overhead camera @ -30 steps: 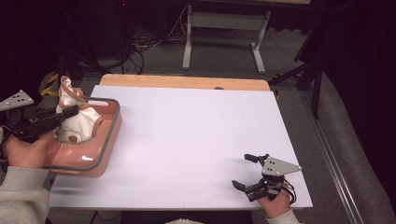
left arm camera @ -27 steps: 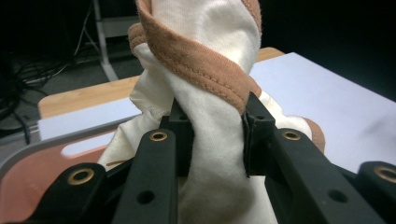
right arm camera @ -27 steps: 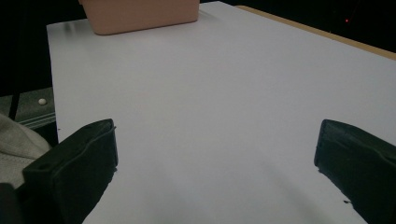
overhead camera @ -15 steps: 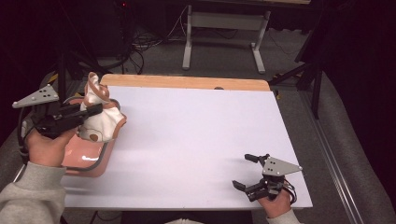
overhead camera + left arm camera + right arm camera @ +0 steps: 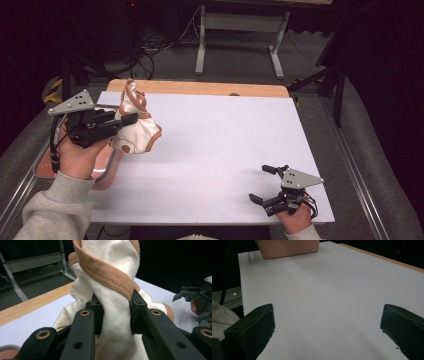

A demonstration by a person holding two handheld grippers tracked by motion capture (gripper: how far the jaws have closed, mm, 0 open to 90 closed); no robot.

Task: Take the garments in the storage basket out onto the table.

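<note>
A cream cloth [image 5: 136,134] with tan trim hangs bunched from my left gripper [image 5: 131,119], lifted above the left side of the white table top [image 5: 225,140]. In the left gripper view the black jaws of that gripper [image 5: 113,307] pinch a twisted fold of the cloth [image 5: 112,282] between their pads. My right gripper [image 5: 259,184] rests near the front right corner of the table with its jaws wide apart. Nothing lies between them in the right gripper view [image 5: 327,322], just bare white surface.
A pink tray [image 5: 102,172] sits at the table's left edge under my left hand, and its wall [image 5: 287,247] stands far off in the right gripper view. A wooden strip [image 5: 200,88] runs along the far edge. A metal stand [image 5: 235,30] is on the floor beyond.
My left gripper has carried the cloth up out of the pink tray and rightward over the white surface. The right gripper has stayed where it was, open.
</note>
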